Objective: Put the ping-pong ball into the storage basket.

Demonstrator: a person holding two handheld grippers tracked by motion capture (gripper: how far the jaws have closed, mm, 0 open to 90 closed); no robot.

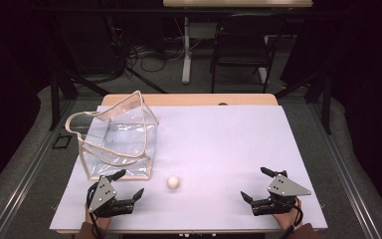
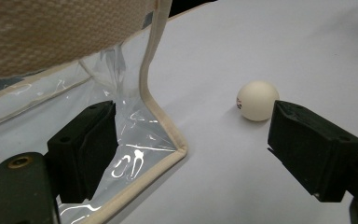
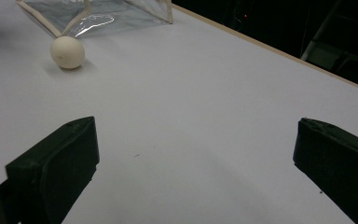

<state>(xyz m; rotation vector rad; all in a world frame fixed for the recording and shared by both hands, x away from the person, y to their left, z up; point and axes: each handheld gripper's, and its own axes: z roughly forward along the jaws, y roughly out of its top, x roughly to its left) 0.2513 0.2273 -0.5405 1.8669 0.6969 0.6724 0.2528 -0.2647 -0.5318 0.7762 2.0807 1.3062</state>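
A clear plastic bag (image 1: 118, 139) with beige trim and handles stands on the left half of the table. A small white ball (image 1: 173, 182) lies just right of its near corner. My left gripper (image 1: 129, 184) rests open at the near left; its left jaw is by the bag's corner (image 2: 165, 135) and the ball (image 2: 257, 101) sits just beyond its right jaw. Open and empty, my right gripper (image 1: 254, 184) lies at the near right, and it sees the ball (image 3: 67, 52) and the bag (image 3: 102, 14) far off to its upper left.
A white sheet (image 1: 219, 149) covers the table, and its wooden back edge (image 1: 189, 99) shows behind. Beyond the table stand a dark chair (image 1: 241, 47) and cables on the floor. Black frame rails run along both sides.
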